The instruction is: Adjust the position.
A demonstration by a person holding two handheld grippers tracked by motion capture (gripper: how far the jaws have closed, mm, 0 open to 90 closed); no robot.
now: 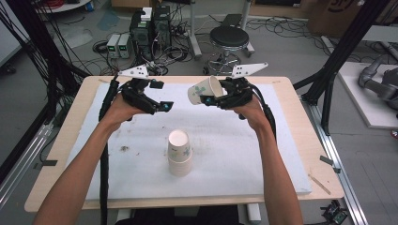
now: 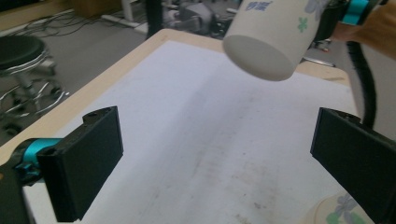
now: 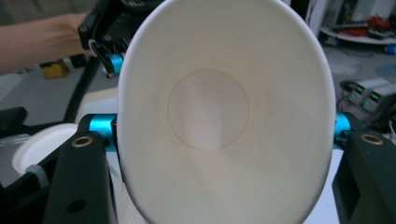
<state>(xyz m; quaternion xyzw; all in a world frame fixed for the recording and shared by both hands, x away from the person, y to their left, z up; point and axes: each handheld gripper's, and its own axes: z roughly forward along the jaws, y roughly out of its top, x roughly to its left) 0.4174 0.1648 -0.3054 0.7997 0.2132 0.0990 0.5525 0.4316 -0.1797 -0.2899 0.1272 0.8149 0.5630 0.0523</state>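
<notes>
Lying under everything, the wooden table carries one white foam mat, and a stack of paper cups stands mouth-down near the mat's middle; this stack serves as the landmark. How many cups it holds is hard to tell: at least three rims show at its foot.

Beyond the stack and to its right, one single paper cup is clamped in the right gripper. Its jaws press the cup's sides from either flank, which the right gripper view confirms: the cup's open mouth faces that camera, squeezed slightly oval between the two black jaws. The cup's long axis runs roughly level, base pointing left toward the other hand, mouth back toward the right hand.

Beyond the stack and to its left, the left gripper holds nothing; its jaws stand wide apart. In the left gripper view the held cup's flat base hangs ahead of and above the gap between those jaws, near but not touching.

So the cup lies up and to the right of the stack, with the right hand far nearer. I judge the coming move depends on turning that level axis upright, base up, to set the cup over the stack.

Counted: one table, one mat, one stack, one loose cup, two grippers.
</notes>
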